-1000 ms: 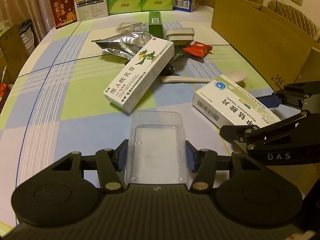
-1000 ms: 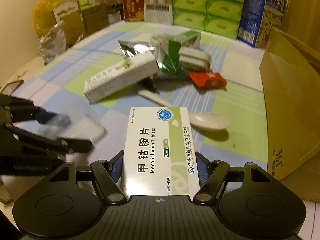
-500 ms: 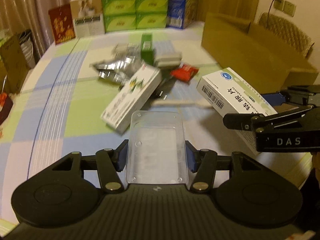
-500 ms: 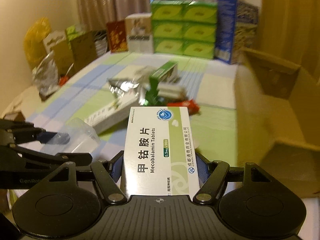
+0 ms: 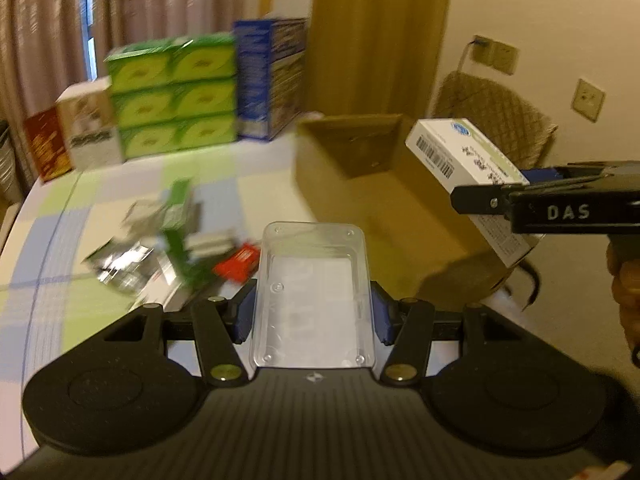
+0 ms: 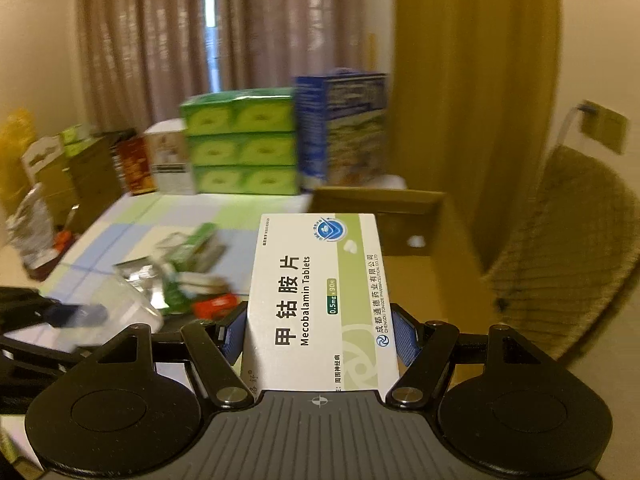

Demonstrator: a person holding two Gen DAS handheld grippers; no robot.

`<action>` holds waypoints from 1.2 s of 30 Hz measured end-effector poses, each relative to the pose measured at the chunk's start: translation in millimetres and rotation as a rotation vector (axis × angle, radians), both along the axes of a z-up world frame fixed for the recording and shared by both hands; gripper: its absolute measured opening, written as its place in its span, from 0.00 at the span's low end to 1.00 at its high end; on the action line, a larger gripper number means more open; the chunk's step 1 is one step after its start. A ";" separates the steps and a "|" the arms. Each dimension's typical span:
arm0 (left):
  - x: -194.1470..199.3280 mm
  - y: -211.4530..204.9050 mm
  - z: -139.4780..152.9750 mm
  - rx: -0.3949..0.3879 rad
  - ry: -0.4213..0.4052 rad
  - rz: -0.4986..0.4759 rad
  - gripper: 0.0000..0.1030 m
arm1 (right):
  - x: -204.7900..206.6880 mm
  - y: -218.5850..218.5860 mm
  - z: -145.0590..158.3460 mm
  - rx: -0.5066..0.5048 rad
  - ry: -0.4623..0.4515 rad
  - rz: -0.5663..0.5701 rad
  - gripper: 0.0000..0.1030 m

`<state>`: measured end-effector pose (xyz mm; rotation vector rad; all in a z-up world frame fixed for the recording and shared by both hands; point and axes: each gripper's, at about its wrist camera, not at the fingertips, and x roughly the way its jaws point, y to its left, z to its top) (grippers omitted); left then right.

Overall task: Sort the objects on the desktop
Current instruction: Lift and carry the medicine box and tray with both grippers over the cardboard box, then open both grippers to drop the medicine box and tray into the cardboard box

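Behind the bench

I see brown curtains [image 6: 248, 40], a quilted chair [image 6: 568, 256] at right, wall sockets [image 5: 496, 54], and stacked green cartons [image 5: 172, 96] beside a tall blue box [image 5: 272, 80] at the far edge.

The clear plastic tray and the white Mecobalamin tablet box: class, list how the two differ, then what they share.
1. The clear plastic tray is see-through; the tablet box is opaque white and green with print.
2. The tray is an open shell; the box is closed.
3. The left claw grips the tray; the right claw grips the box.
Shared: both are rectangular, held by their long sides, off the table.
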<state>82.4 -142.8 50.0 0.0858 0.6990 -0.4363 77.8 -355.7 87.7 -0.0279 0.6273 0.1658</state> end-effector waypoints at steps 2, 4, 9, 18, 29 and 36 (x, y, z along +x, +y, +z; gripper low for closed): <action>9.9 -18.7 6.7 -0.003 -0.005 -0.023 0.50 | 4.5 -20.1 -2.0 0.003 0.009 -0.033 0.66; 21.0 -38.3 11.9 -0.006 -0.008 -0.045 0.50 | 8.9 -36.6 -4.4 0.006 0.019 -0.055 0.66; 50.1 -81.4 11.8 -0.010 -0.002 -0.107 0.50 | 20.7 -63.7 -18.7 0.013 0.050 -0.074 0.66; 90.3 -119.5 -16.6 -0.029 0.047 -0.165 0.50 | 53.6 -84.7 -40.8 0.035 0.072 -0.101 0.66; 114.2 -122.2 -43.7 -0.051 0.081 -0.173 0.54 | 69.7 -87.2 -52.1 0.063 0.086 -0.108 0.66; 108.7 -101.2 -34.5 -0.062 0.058 -0.131 0.54 | 70.2 -76.3 -52.9 0.071 0.091 -0.085 0.66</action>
